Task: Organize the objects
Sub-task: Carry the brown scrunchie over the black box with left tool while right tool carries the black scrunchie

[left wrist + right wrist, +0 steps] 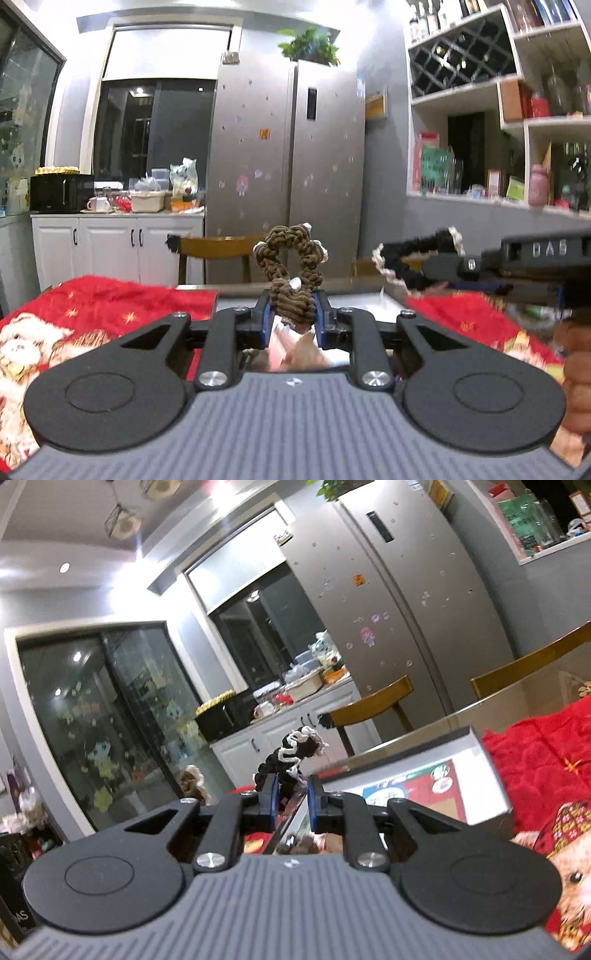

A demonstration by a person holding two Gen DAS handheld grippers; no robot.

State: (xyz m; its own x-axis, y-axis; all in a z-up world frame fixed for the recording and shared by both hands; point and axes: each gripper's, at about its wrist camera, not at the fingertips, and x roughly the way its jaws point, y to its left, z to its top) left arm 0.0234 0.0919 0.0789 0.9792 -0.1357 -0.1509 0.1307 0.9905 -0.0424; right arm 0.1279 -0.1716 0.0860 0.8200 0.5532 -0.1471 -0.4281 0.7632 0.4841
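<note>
Both grippers, left gripper (pixel 293 314) and right gripper (pixel 291 799), look alike: matte black linkage arms, silver screws, blue finger pads (pixel 267 321), ribbed grey base, "DAS" lettering.

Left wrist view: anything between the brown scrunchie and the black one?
Nothing between them: in the left wrist view, brown scrunchie and black scrunchie are held apart in midair, with only the far fridge behind the gap.

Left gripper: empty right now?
No, the left gripper is shut on a brown scrunchie that stands up between its fingers.
</note>
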